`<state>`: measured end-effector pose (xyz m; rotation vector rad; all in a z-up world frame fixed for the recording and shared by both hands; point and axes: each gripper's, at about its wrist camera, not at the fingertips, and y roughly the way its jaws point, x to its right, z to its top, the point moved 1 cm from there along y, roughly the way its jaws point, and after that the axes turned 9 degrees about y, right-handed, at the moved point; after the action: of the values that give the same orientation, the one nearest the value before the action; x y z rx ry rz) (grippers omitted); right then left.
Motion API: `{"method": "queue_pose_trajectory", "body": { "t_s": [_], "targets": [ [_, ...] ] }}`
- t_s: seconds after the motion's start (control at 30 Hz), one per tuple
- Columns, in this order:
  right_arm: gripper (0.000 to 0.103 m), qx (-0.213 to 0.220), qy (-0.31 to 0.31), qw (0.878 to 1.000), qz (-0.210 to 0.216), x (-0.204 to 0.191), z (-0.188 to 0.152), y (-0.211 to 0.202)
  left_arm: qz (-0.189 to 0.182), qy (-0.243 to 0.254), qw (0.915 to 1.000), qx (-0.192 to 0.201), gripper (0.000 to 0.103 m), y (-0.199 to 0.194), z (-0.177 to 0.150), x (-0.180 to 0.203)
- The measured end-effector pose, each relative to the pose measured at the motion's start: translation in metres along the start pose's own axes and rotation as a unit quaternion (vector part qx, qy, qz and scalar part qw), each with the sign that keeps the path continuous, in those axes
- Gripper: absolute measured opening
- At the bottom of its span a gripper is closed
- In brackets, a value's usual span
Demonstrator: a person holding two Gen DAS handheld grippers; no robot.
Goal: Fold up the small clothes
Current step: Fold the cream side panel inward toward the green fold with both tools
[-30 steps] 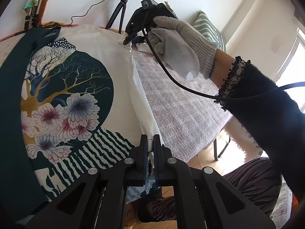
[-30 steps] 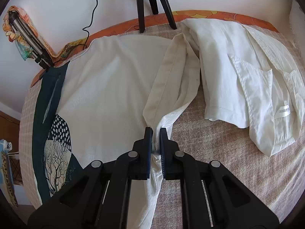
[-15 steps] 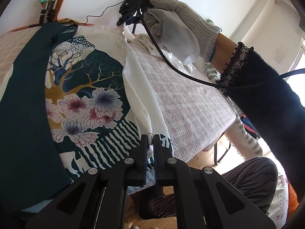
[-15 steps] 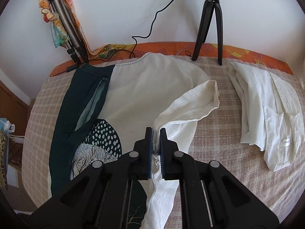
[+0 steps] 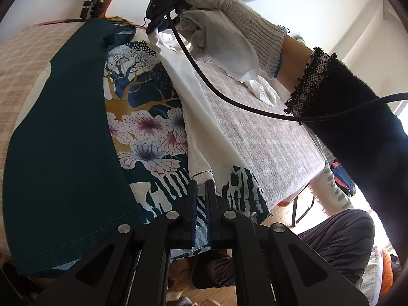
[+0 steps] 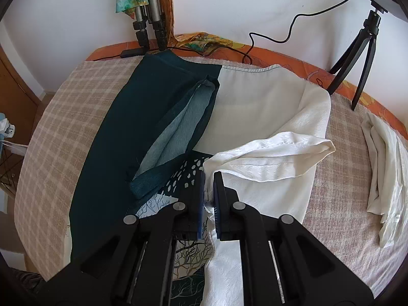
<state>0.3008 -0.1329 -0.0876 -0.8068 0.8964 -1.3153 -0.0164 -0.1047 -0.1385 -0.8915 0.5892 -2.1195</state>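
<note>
The printed top point(image 5: 142, 117) lay spread on the worktop point(image 6: 51, 127), its dark teal panel toward nine o'clock in the left wrist view and the tree-and-flower print beside it. A cream edge of the garment point(image 5: 201, 117) was folded in over the print; a second ago that edge had hung out at the side, nearer the bare cloth covering, and it had since been carried across toward the teal part. The left claw point(image 5: 200, 182) was clamped on the hem at six o'clock, where the striped print met the cream fabric. The right claw point(image 6: 209, 176) gripped the cream fabric near the neckline, its jaws nearly together with cloth bunched between them; a rolled cream sleeve point(image 6: 278, 158) trailed from it toward three o'clock. Earlier this claw had sat out beside the second garment, and it now stood over the dotted print. The gloved right hand point(image 5: 229, 33), in a knitted grey work glove, showed at twelve o'clock in the left wrist view. A folded white shirt point(image 6: 385, 168) lay well apart at three o'clock on the woven checked covering. A black tripod point(image 6: 362, 51) stood at the far edge at two o'clock.
</note>
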Motion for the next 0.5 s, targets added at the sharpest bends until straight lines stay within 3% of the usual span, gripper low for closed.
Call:
{"method": "queue_pose_trajectory", "body": {
  "t_s": [0.33, 0.43, 0.5],
  "targets": [
    [0.008, -0.001, 0.023, 1.0, 0.004, 0.03, 0.0, -0.004, 0.014, 0.0, 0.9996, -0.023, 0.022, 0.016, 0.005, 0.008],
    [0.008, -0.003, 0.017, 1.0, 0.006, 0.032, -0.003, -0.004, 0.022, -0.002, 0.9996, -0.02, 0.033, 0.015, 0.006, 0.008],
    [0.008, -0.004, 0.017, 1.0, 0.007, 0.032, -0.004, -0.003, 0.022, -0.009, 0.9995, -0.02, 0.033, 0.016, 0.006, 0.007]
  ]
}}
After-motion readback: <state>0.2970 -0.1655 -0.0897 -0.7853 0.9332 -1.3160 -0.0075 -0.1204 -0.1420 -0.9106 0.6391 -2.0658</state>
